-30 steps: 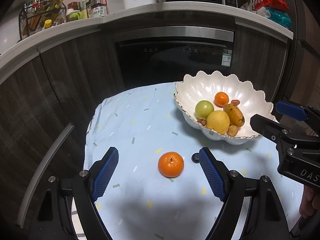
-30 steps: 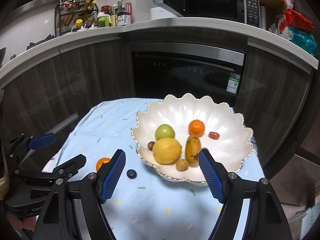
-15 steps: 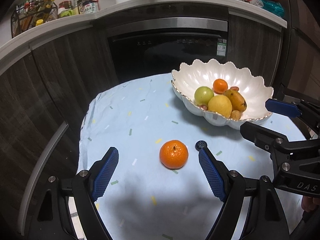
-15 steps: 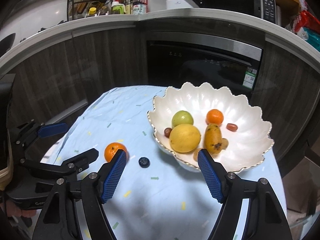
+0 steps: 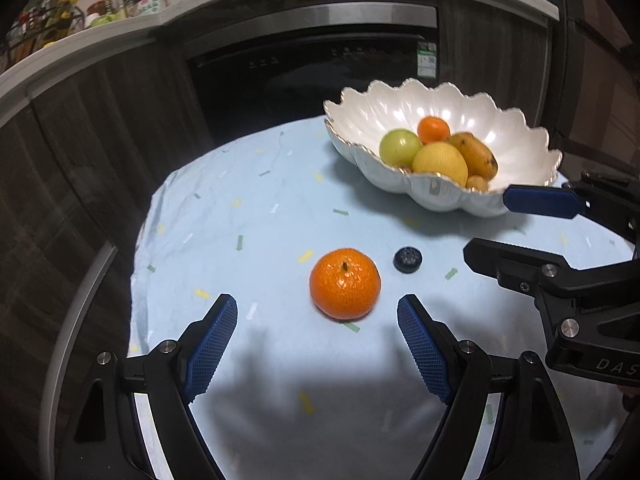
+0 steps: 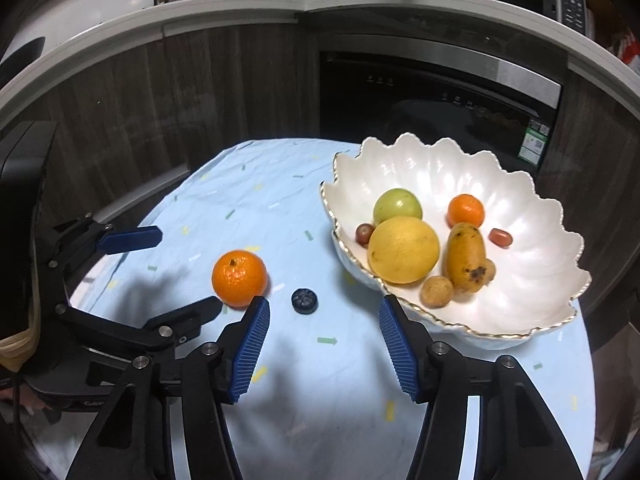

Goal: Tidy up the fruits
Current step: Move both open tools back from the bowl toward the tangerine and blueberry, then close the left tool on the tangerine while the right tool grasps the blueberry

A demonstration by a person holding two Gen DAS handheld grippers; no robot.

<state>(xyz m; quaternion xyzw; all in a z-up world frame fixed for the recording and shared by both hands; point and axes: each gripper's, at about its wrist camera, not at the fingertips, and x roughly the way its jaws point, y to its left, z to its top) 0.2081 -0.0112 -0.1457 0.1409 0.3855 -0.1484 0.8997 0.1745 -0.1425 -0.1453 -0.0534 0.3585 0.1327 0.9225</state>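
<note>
Nearest in the left wrist view, the left gripper (image 5: 317,322) has its jaws wide apart with nothing between them. The mandarin (image 5: 345,283) lies on the light blue tablecloth (image 5: 224,216) just beyond the fingertips, a little right of the middle of the gap. It is round, so it has no real long axis; its stem end points up and slightly away. The left gripper is the nearer one to it. In the right wrist view, the right gripper (image 6: 322,322) has just been closing its jaws, but they are apart and hold nothing. The blueberry (image 6: 304,301) lies just beyond its fingertips, nearer the left pad. Farther right stands the scalloped white bowl (image 6: 532,312), already holding several fruits.
</note>
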